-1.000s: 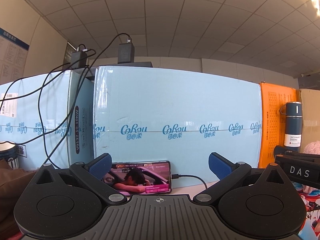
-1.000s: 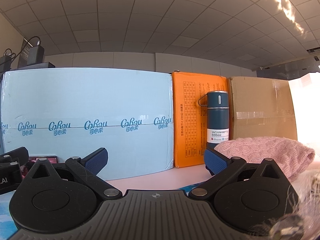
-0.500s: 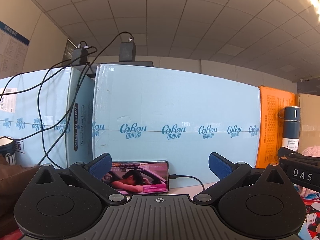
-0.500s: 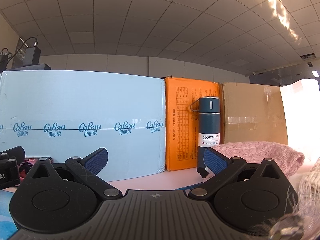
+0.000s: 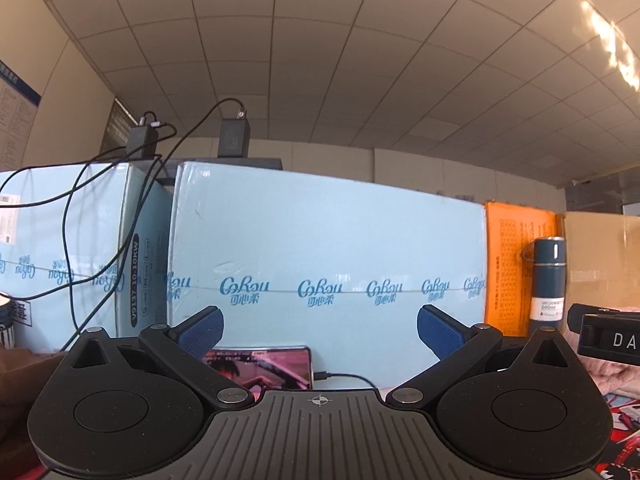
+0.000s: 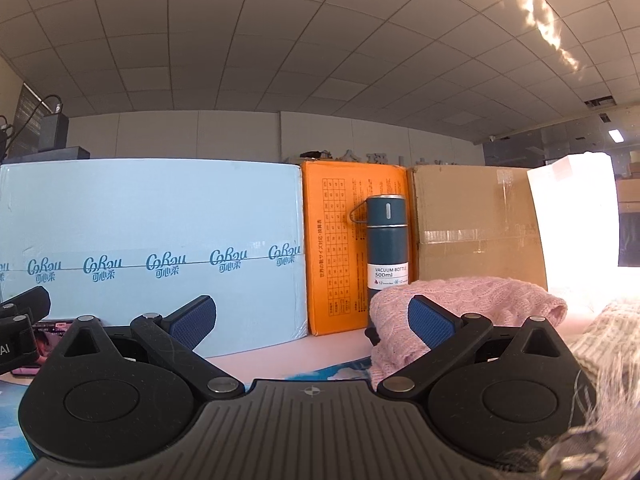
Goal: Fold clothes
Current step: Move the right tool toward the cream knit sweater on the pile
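We judge the pink knit sweater, heaped on the surface just beyond our right hand-held gripper, to be soft, light and stretchy (it will sag), so an edge such as the hem or shoulder seems best to pinch. Both the right and the left hand-held gripper stand wide open and empty. Compared with a second ago, both views have tilted upward, and the sweater now overlaps the right blue pad.

Left tongs spread wide; right tongs likewise
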Motion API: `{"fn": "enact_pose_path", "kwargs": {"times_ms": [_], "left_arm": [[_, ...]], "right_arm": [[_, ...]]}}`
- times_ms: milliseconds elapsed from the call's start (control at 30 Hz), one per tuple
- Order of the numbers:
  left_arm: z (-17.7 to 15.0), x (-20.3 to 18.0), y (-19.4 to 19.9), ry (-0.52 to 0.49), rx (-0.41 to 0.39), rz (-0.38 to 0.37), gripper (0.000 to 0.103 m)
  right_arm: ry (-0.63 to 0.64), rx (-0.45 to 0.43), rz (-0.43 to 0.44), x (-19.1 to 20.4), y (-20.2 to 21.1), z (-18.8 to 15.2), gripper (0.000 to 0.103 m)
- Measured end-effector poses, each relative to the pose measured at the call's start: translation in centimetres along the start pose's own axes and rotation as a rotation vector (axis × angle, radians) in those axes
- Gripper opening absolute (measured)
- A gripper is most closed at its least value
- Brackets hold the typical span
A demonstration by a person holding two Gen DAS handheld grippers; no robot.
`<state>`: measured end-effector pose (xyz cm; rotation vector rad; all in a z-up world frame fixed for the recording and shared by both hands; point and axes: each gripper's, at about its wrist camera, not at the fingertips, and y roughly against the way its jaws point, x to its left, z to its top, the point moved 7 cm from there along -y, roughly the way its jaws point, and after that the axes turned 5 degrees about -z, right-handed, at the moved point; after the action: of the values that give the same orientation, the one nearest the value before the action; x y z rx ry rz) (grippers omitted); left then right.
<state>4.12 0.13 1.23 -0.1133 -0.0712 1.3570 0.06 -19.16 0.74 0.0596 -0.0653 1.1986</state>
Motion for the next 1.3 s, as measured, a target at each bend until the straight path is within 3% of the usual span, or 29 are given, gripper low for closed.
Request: {"fn": "enact_pose_path", "kwargs": {"times_ms": [200,333,600,800,933,1067,1167,1300], "left_arm": [[1.3,-1.8,2.7,-0.041,-0.145,-0.127,0.103],[1.8,-3.3,3.6,-0.067,-0.175,-0.176,0.103],[2.7,-8.7,2.8,-0.061,-0.088,-0.321,0.103],[2.9,-15.5,0.8,0.016,0.004,-0.507,0.103],[1.9,-21.3,-0.5,0.081,0.136,-0.678,0.103],[-1.6,-27.0,-2.5,0.187,0.413,-0.861,0.103],[-4.7,-29.7,-3.8,0.32,0.593,-0.912,0.103],[-7.4,-33.3,-5.4,0.378,0.728,-0.929,0.103]], "right_arm": [[-0.062,0.013,-0.009,-4.7,2.7,1.0,0.103],[-0.093,0.013,-0.036,-9.0,4.6,1.4,0.103],[-0.1,0.004,-0.182,-18.2,6.8,0.6,0.103],[-0.191,0.086,-0.282,-24.5,6.9,-1.0,0.103],[-0.228,0.131,-0.333,-28.2,6.6,-2.2,0.103],[-0.331,0.187,-0.333,-32.0,6.0,-3.5,0.103],[-0.411,0.225,-0.341,-34.9,5.4,-4.3,0.103],[-0.436,0.247,-0.425,-38.5,3.4,-4.4,0.103]]}}
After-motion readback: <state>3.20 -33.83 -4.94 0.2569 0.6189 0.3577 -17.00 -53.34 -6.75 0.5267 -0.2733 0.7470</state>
